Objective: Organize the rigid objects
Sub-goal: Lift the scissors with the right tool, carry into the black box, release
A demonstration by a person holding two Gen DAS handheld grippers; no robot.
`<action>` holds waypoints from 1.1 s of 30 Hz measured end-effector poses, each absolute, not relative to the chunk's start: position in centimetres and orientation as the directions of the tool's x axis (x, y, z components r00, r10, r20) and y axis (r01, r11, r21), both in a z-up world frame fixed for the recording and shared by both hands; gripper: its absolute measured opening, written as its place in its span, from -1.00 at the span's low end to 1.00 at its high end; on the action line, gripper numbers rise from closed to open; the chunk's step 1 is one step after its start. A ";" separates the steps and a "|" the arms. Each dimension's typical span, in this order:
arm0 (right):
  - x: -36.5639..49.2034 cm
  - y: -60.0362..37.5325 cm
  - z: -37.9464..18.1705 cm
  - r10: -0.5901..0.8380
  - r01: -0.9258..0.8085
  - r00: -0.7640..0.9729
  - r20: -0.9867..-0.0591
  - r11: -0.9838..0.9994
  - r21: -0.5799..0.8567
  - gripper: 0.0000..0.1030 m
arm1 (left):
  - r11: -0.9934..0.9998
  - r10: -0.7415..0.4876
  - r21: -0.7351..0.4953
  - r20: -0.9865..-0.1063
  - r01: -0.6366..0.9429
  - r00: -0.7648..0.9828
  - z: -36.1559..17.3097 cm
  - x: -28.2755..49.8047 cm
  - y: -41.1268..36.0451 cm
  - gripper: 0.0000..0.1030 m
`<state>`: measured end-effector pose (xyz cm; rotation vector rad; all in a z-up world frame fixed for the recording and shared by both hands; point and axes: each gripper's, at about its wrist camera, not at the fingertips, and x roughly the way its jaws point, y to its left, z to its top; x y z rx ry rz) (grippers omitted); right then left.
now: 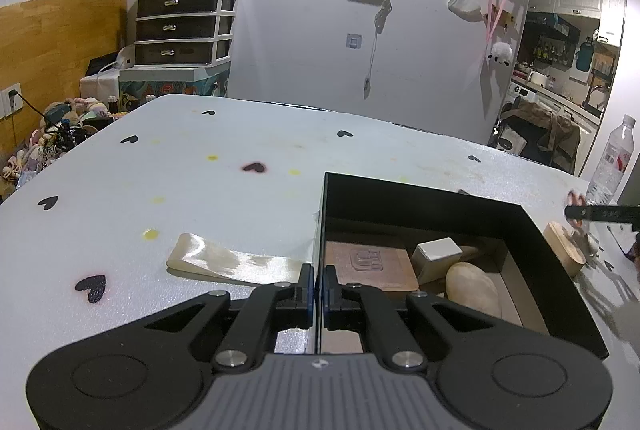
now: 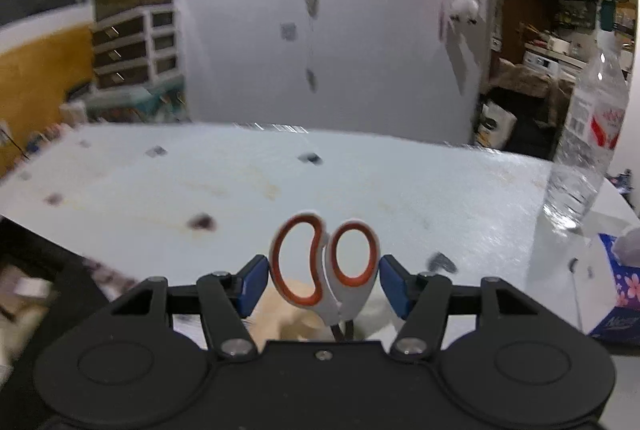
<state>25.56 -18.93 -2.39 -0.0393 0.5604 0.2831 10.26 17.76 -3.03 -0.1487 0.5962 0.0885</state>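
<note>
Inside the black box (image 1: 460, 222) on the table (image 1: 200, 169) we already see a brown wooden block (image 1: 368, 266), a small white cube (image 1: 437, 250) and a pale rounded piece (image 1: 474, 290), so we judge the sorting well along. A round wooden block (image 1: 565, 248) sits outside, and the scissors (image 2: 325, 266) are not yet in. Our left gripper (image 1: 319, 284) has its jaws pinched on the box's near wall. Our right gripper (image 2: 323, 280) has its jaws wide apart flanking the scissor handles; contact with the pads is unclear.

A water bottle (image 2: 588, 133) (clear plastic) stands near a tissue box (image 2: 616, 294).
</note>
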 end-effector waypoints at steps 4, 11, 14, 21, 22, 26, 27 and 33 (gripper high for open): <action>22.7 -18.0 0.2 0.375 -0.361 0.813 -0.446 0.925 0.119 0.20 | 0.986 0.040 -0.114 -0.565 -0.126 0.824 -3.0 10.3 17.7 -0.93; 18.5 -15.2 4.3 0.580 -0.555 0.733 -0.357 0.812 0.180 0.20 | 0.985 0.040 -0.114 -0.565 -0.126 0.824 -3.1 10.3 17.8 -0.93; 17.8 -13.4 4.8 0.650 -0.625 0.635 -0.416 0.750 0.217 0.20 | 0.985 0.041 -0.113 -0.565 -0.126 0.824 -3.0 10.3 17.7 -0.93; 18.0 -7.6 2.8 0.592 -0.656 0.457 -0.664 0.728 0.198 0.19 | 0.985 0.041 -0.114 -0.564 -0.126 0.825 -3.1 10.3 17.8 -0.93; 18.1 -7.1 2.7 0.588 -0.656 0.453 -0.670 0.728 0.196 0.19 | 0.985 0.040 -0.114 -0.565 -0.126 0.824 -3.1 10.3 17.7 -0.93; 17.8 -7.1 4.2 0.633 -0.665 0.469 -0.616 0.712 0.226 0.18 | 0.985 0.035 -0.120 -0.563 -0.124 0.826 -2.8 10.2 17.9 -0.93; 17.6 -7.2 4.6 0.646 -0.668 0.474 -0.598 0.706 0.233 0.17 | 0.985 0.034 -0.121 -0.563 -0.124 0.826 -2.8 10.3 17.9 -0.93; 18.3 -6.3 4.3 0.658 -0.650 0.405 -0.634 0.696 0.307 -0.55 | 0.985 0.033 -0.123 -0.560 -0.122 0.828 -2.7 10.2 17.8 -0.93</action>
